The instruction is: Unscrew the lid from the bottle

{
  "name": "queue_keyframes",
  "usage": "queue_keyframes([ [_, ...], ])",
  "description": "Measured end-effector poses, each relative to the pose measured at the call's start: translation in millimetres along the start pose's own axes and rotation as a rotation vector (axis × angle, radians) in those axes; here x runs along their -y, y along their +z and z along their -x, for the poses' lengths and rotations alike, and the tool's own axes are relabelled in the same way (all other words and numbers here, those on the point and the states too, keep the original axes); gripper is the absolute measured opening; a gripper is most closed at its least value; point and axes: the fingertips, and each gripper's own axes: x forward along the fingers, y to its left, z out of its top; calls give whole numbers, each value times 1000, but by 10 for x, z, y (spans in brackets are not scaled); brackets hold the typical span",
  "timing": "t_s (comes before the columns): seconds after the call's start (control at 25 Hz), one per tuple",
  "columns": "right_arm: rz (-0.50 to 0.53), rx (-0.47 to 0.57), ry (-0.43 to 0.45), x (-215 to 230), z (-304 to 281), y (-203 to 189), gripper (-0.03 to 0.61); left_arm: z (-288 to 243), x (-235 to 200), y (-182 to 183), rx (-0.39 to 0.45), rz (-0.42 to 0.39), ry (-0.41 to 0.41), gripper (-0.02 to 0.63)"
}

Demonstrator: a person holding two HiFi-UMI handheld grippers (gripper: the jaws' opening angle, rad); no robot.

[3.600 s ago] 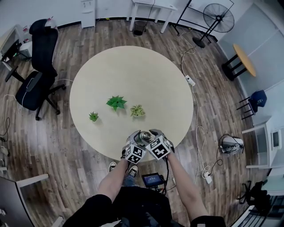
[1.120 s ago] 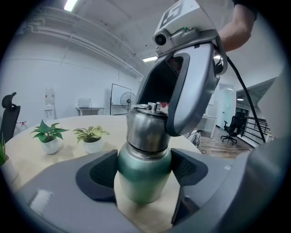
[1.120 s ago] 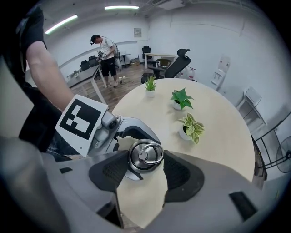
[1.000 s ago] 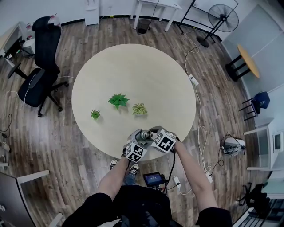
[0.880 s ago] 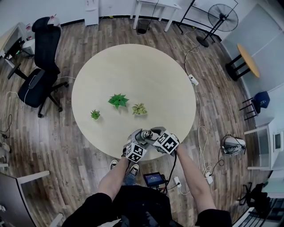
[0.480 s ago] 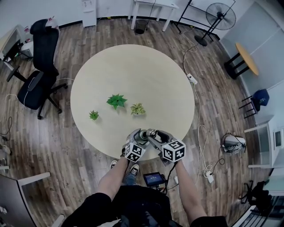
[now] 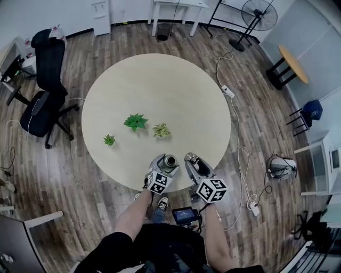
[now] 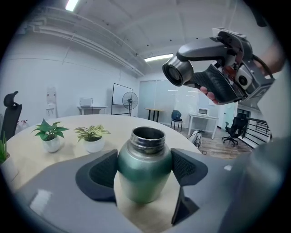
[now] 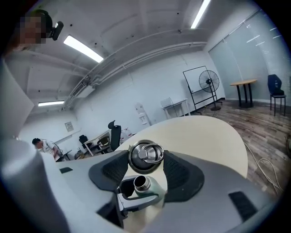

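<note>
— How many bottles are there?

— One. A green metal bottle (image 7: pixel 169 160) stands upright at the near edge of the round bench (image 7: pixel 160 80), in the lower middle of the head view. Its mouth is open.

— And lids?

— One lid (image 9: pixel 145 156), a round cap with a metal ring on its top. It is off the bottle. In the head view it sits just to the right of the bottle, apart from it.

— Who holds what?

— There are two claws, each with one thing. The left claw (image 8: pixel 144 175) is clenched on the bottle's body. In the left gripper view both black pads (image 8: pixel 102 170) lie against its sides, below the shoulder. The right claw (image 9: pixel 145 172) is grasping the lid, with one pad on each side of it. In the right gripper view the bottle's open neck shows below the lid, lower in the frame.

— Anything else on the bench?

— Three small potted plants (image 7: pixel 136 122), in a loose row left of the bench's centre. They are well apart from the bottle. The left gripper view shows two of them clearly at its left, behind the bottle.

— And around the bench?

— One black office chair (image 7: pixel 42 101) is at the left edge of the head view. One standing fan (image 7: pixel 258 13) is in the upper right corner.
</note>
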Motion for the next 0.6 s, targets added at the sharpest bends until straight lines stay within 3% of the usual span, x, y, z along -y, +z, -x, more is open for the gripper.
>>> queue_keyframes([
  [0.28,-46,51,-61,94,179,18,245,0,-22,-4,0,28,13,362],
  [0.4,-62,75,-69,106,247,28,245,83,-64,104,54,45,24,378],
  [0.6,-49,125,-65,80,339,146,245,461,-163,452,150,-2,82,387],
])
